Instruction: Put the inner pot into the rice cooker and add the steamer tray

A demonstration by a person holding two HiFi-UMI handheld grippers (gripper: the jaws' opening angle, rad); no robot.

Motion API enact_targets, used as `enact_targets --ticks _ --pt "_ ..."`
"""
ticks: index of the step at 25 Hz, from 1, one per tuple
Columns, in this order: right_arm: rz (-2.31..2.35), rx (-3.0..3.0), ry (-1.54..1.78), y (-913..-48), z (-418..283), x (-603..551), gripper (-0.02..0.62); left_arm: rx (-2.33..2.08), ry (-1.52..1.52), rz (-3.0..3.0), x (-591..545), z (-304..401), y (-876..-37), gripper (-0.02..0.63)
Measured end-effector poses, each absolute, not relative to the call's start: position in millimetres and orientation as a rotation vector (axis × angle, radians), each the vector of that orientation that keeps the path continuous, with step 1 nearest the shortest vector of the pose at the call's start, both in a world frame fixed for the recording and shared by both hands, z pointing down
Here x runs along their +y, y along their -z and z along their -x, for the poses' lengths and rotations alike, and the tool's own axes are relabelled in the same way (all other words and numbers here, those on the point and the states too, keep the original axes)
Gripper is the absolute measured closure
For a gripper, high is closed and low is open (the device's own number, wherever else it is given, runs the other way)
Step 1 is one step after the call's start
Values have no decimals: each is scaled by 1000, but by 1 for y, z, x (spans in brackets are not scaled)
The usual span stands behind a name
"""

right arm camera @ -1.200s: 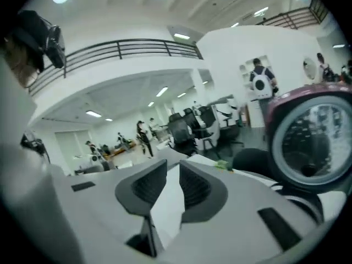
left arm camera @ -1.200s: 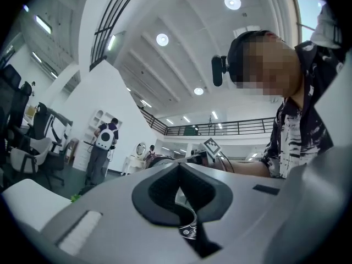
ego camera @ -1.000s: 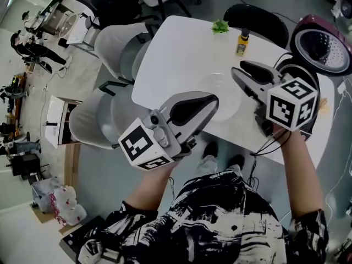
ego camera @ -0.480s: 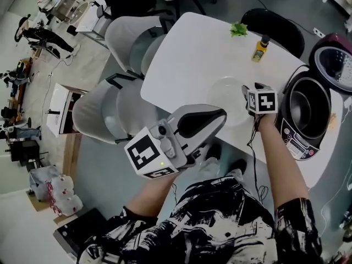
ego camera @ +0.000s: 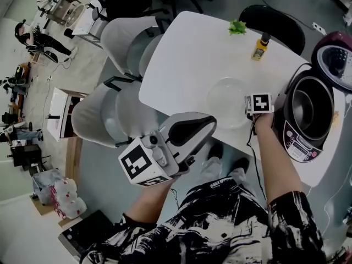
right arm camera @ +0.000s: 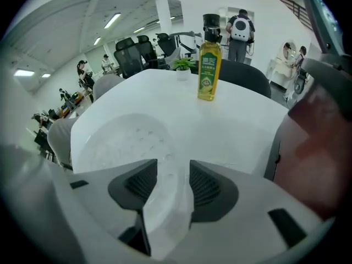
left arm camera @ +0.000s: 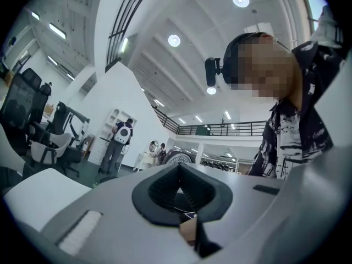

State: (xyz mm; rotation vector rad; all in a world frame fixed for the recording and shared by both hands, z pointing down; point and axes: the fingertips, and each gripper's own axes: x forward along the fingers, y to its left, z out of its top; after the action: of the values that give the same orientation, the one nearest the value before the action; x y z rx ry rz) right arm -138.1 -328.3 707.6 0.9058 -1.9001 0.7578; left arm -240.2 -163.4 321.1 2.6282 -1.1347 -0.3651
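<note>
Right gripper (right arm camera: 173, 183): jaws just opened, held apart astride rim of steamer tray (right arm camera: 121, 142) on table (ego camera: 192, 54) | inner pot (ego camera: 311, 100) seated in rice cooker (ego camera: 300, 142) | left gripper (left arm camera: 177, 175): jaws pressed together, nothing held

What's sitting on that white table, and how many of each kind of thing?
Rice cooker: 1
Steamer tray: 1
Yellow bottle: 1
Small green plant: 1
Total: 4
</note>
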Motion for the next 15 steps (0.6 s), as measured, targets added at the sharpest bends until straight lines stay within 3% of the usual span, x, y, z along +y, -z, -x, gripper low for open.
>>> enact_targets --ticks 7,15 --pt "-882 -1732 -734 -728 118 -316 549 -1133 356 -2626 -166 243 -321 601" --pt "-897 -1679 -890 -725 117 -311 589 -1128 357 -2633 -170 242 -320 601"
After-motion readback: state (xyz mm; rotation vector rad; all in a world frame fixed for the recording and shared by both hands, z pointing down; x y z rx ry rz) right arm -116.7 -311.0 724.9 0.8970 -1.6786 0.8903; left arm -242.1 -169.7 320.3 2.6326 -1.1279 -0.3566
